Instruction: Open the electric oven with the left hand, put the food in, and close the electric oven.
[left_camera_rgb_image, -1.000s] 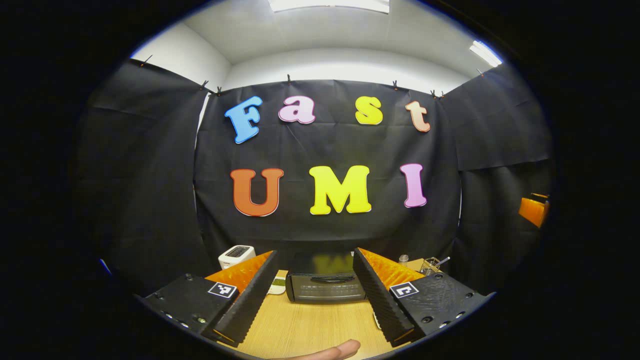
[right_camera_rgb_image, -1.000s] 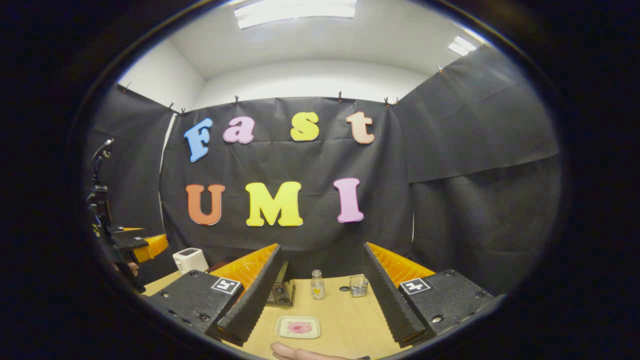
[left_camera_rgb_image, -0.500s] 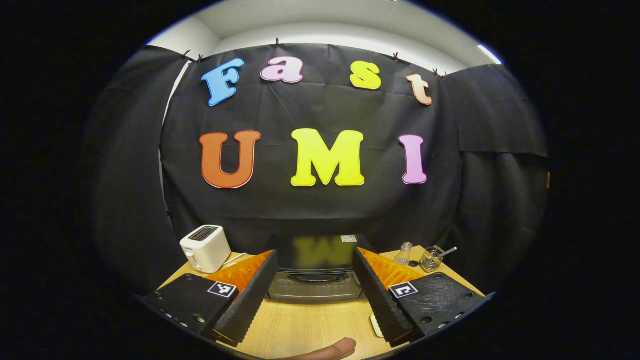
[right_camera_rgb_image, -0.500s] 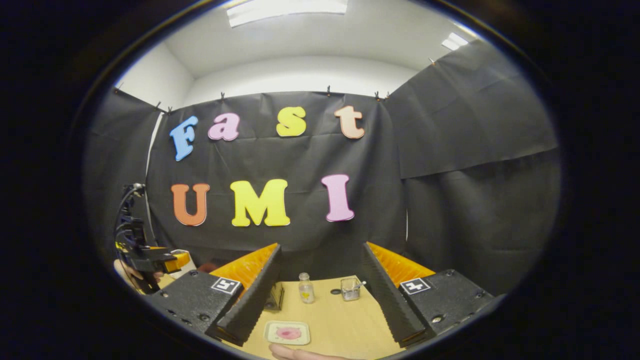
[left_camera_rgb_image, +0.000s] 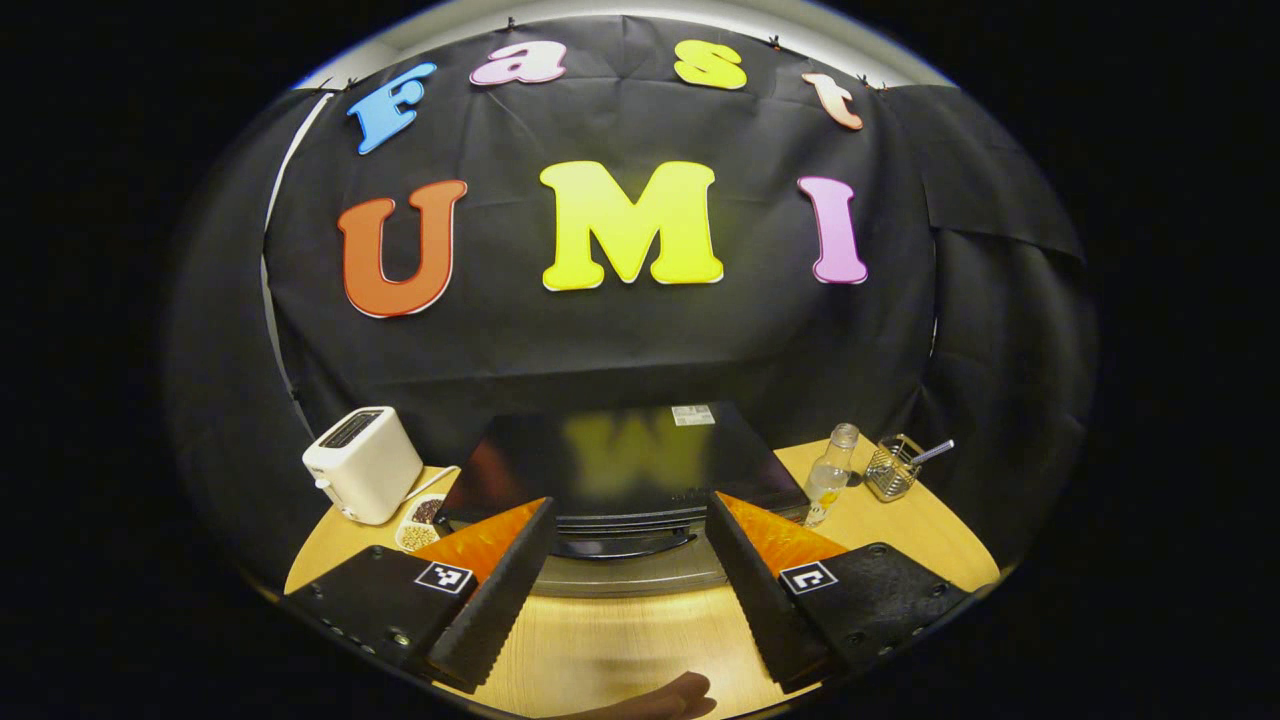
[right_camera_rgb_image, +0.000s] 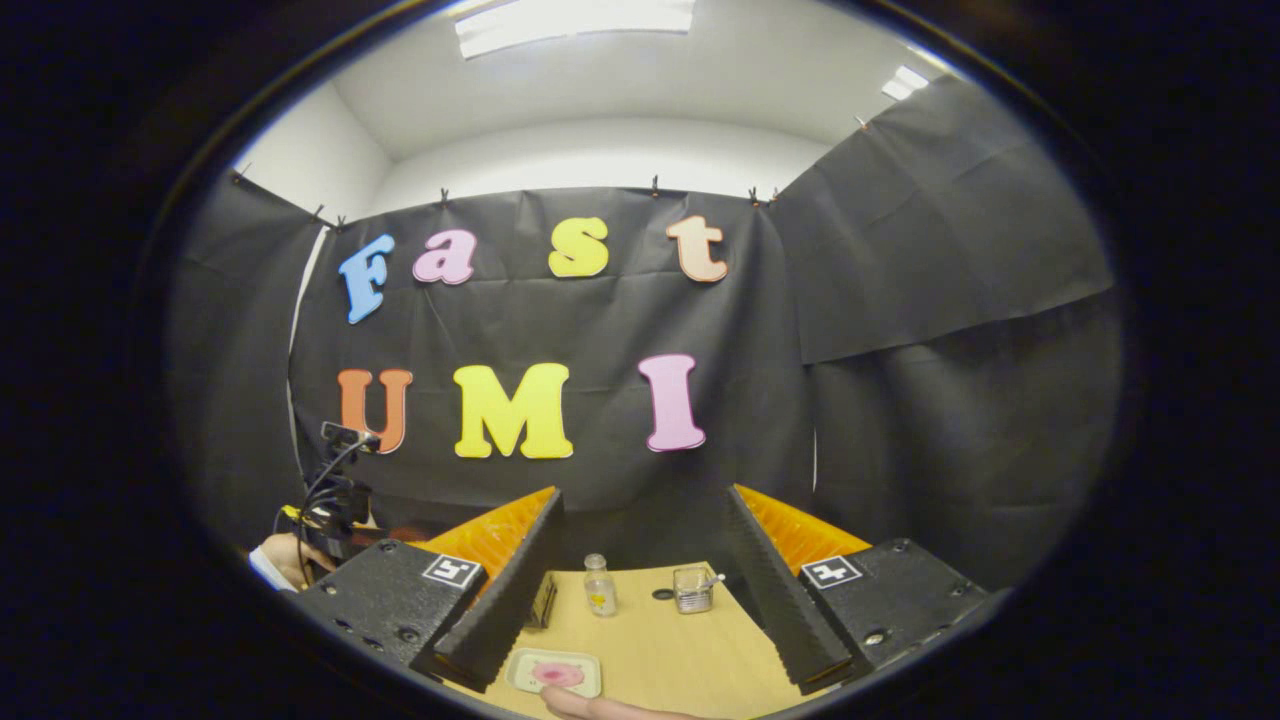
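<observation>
Left gripper (left_camera_rgb_image: 628, 560): fingers spread wide w/ nothing between them, hovering above the wooden table (left_camera_rgb_image: 610, 640) just in front of the electric oven (left_camera_rgb_image: 625, 480), whose door is shut and handle (left_camera_rgb_image: 625, 547) lies betw. the fingertips. Right gripper (right_camera_rgb_image: 640, 570): likewise spread and empty, over the table w/ the food (right_camera_rgb_image: 556, 673), a pink piece on a small tray (right_camera_rgb_image: 520, 668), near its left finger. Beyond: white toaster (left_camera_rgb_image: 362, 478) and small dish (left_camera_rgb_image: 420, 520) left of oven; clear bottle (left_camera_rgb_image: 830, 475) and wire basket (left_camera_rgb_image: 893, 470) to its right.
</observation>
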